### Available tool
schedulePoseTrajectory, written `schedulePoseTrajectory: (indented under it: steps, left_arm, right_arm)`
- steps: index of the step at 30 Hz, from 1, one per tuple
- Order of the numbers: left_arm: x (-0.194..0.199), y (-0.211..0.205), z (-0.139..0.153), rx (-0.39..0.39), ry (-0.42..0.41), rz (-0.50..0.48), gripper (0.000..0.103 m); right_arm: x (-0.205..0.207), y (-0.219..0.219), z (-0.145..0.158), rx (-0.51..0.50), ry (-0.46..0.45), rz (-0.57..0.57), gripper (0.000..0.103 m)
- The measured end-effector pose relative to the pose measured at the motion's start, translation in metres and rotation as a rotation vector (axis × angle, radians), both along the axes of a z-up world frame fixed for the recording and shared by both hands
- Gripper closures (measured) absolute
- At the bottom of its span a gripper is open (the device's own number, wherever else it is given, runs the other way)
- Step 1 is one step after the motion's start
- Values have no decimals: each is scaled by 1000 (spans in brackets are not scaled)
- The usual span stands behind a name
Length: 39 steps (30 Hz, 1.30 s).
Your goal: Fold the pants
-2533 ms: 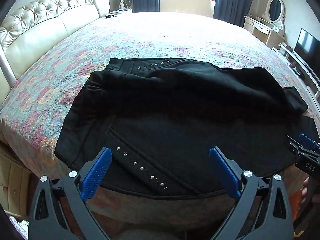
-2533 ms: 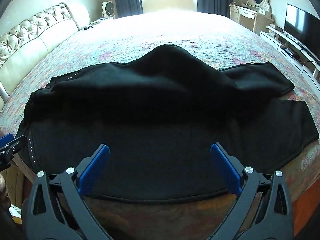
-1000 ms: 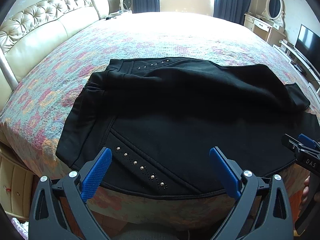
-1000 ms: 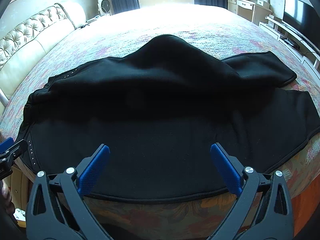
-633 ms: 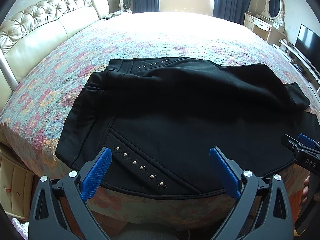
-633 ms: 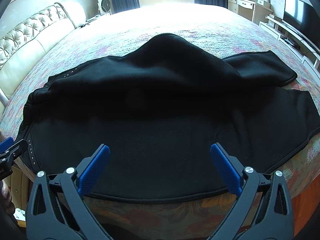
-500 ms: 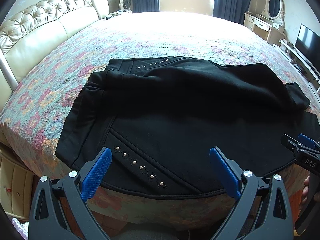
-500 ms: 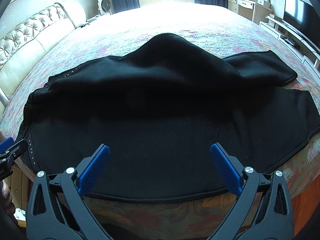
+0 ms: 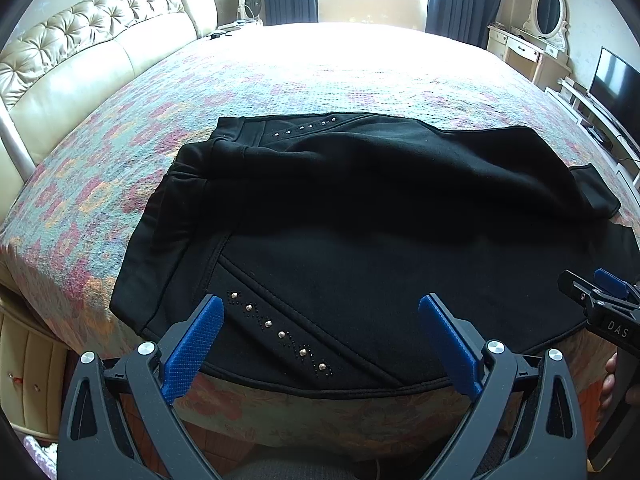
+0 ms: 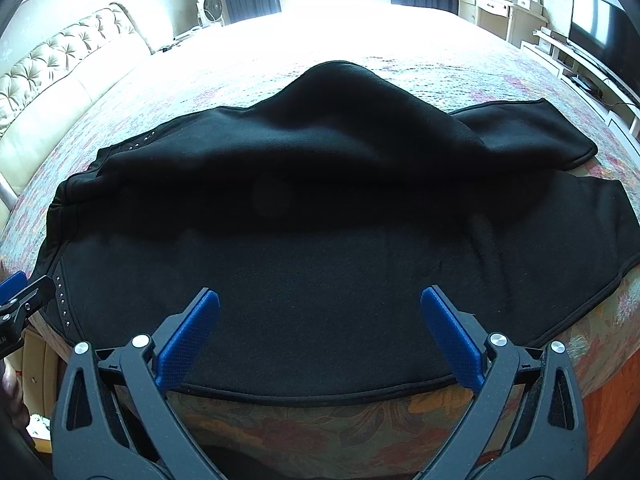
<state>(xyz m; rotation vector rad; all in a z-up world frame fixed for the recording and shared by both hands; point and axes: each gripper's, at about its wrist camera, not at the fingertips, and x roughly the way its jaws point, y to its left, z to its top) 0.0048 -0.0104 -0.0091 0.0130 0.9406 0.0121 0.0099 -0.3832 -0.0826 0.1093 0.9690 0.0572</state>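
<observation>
Pants (image 9: 360,216) lie spread on the bed (image 9: 280,80) just ahead of both wide-spread, empty grippers, left (image 9: 320,320) and right (image 10: 320,308).

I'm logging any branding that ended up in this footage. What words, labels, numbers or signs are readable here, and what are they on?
"DAS": white letters on the black body of the right gripper, seen at the right edge of the left wrist view.
Faint white marks on the left gripper in the right wrist view: too small and cut off to read.
Nothing readable on the pants.
</observation>
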Motion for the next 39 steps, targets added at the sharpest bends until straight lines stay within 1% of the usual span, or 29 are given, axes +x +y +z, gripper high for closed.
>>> schedulePoseTrajectory:
  steps: [34, 39]
  left_arm:
    - [-1, -3, -3, 3, 9, -12, 6]
    - [-1, -1, 1, -3, 12, -37, 6]
  right_arm:
    - [3, 1, 0, 28, 14, 6, 2]
    - [4, 3, 6, 46, 17, 45, 2]
